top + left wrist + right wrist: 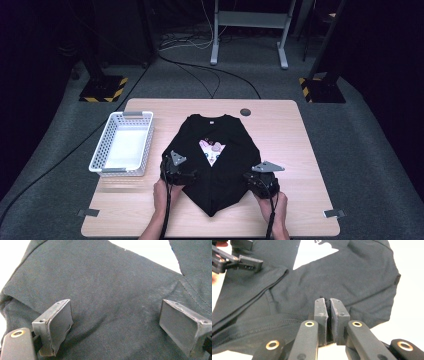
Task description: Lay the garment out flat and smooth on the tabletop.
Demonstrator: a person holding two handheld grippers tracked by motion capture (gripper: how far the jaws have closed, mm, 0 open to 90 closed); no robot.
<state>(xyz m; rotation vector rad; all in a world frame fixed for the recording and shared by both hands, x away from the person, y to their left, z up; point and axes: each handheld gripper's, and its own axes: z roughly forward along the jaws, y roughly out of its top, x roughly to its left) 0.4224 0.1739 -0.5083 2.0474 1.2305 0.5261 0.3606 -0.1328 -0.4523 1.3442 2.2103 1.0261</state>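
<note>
Black cotton shirt (pixel 215 160) lies between your hands, right gripper (pixel 328 312) pinching its right edge, left gripper (pixel 115 322) open above it.

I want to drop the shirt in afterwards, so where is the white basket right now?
In the high view the white basket sits on the table's left side, just left of the black shirt.

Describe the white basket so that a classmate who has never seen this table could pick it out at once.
Start at the wooden table and go to its left edge. Left of the black shirt spread in the middle stands the white basket. It is the one rigid white thing there: rectangular, with perforated walls and nothing inside.
</note>
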